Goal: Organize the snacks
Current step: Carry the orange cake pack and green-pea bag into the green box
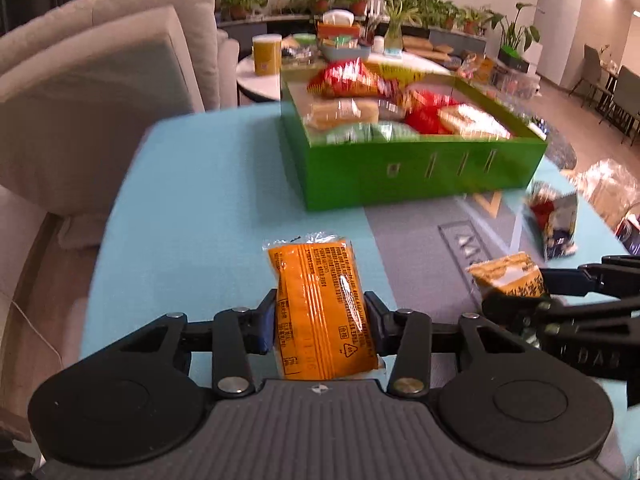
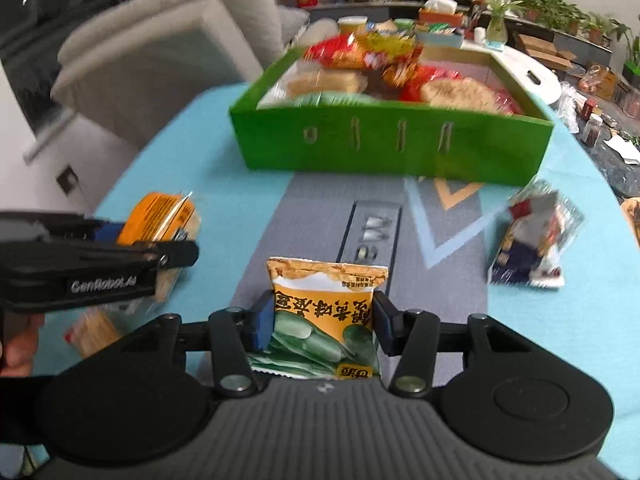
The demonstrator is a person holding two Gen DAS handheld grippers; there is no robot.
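My left gripper [image 1: 320,320] is shut on an orange snack packet [image 1: 320,312], held above the blue table; it also shows in the right wrist view [image 2: 160,216]. My right gripper [image 2: 322,320] is shut on a yellow and green snack packet [image 2: 326,308], seen at the right in the left wrist view [image 1: 508,276]. A green box [image 2: 392,152] full of snack packets stands ahead of both grippers, also in the left wrist view [image 1: 420,168]. A blue and red snack bag [image 2: 532,236] lies on the table to the right, also in the left wrist view [image 1: 554,220].
A grey mat [image 2: 360,240] covers the middle of the blue table [image 1: 200,208]. A beige sofa [image 1: 100,80] stands to the left. A white round table [image 1: 260,80] with jars, a tissue box and plants stands behind the box. Another packet [image 2: 96,332] lies under the left gripper.
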